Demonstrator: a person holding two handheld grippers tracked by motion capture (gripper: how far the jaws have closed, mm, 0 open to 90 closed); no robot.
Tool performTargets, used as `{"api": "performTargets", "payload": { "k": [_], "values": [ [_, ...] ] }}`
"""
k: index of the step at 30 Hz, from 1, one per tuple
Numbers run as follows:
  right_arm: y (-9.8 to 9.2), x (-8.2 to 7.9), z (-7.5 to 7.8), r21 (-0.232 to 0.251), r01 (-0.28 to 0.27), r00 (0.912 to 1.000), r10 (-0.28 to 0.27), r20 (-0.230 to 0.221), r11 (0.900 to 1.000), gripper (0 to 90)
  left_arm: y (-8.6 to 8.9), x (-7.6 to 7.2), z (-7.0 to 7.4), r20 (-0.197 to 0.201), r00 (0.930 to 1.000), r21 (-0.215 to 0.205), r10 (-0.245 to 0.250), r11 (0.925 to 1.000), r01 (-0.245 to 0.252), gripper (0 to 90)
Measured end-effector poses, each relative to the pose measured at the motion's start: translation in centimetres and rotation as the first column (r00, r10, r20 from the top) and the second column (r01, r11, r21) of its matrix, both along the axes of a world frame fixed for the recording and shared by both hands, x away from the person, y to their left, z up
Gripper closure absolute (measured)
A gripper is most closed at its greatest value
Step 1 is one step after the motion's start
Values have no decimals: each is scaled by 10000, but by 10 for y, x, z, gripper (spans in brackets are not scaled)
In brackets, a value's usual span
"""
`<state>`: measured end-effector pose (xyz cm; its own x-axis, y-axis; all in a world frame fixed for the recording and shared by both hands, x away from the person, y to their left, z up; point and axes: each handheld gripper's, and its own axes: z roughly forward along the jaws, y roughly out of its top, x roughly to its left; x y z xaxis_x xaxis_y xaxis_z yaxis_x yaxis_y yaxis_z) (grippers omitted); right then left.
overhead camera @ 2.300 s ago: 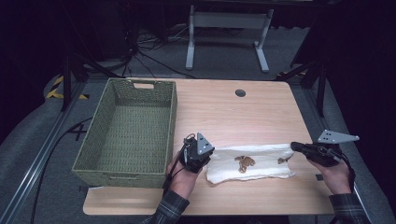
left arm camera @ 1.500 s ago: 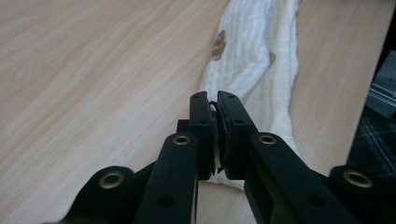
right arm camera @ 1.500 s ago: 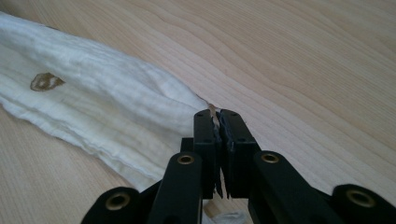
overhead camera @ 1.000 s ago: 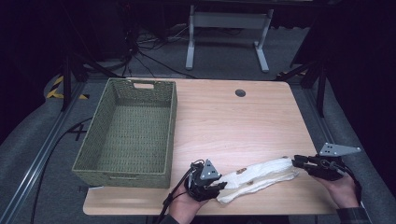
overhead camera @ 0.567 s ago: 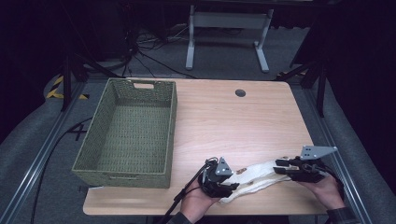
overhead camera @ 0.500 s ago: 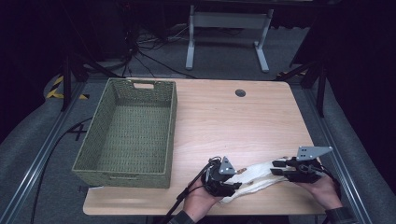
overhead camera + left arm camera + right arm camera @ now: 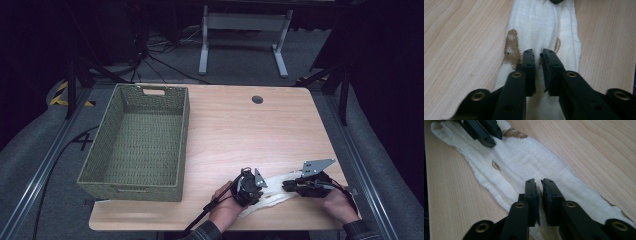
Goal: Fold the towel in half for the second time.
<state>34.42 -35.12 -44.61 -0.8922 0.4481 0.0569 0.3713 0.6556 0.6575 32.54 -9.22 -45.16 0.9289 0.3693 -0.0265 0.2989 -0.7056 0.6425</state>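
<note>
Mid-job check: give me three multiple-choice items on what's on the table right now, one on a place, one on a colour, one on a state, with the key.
1. Where does the cloth lie?
A. in the basket
B. on the table near its front edge
C. on the floor

2. What colour is the basket?
A. green
B. red
C. white

3. How does the left claw stand?
A. wide open above the table
B. shut on the cloth
C. shut on the basket rim

Key: 1 B, the white cloth sits on the table between both hands; 2 A, the woven walls are green; 3 B, the jaws pinch a fold of cloth, as the right claw does.
</note>
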Motion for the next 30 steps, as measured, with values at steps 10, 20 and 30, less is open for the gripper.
{"api": "performTargets", "payload": {
  "k": [10, 20, 30],
  "values": [
    [-6, -5, 14, 516, -70, 9993, 52, 357, 9986, 896, 8, -7, 19, -52, 10000, -810, -39, 9967, 34, 877],
    [-16, -19, 20, 572, -144, 9997, 133, 189, 9983, 895, -5, -29, 17, -542, 9933, -1010, -1022, 9902, 963, 873],
    [-17, -14, 5, -19, -23, 9981, 22, -614, 10000, 811, -16, -26, -5, -1676, 9712, -1329, -1694, 9800, 1480, 755]
  ]
}}
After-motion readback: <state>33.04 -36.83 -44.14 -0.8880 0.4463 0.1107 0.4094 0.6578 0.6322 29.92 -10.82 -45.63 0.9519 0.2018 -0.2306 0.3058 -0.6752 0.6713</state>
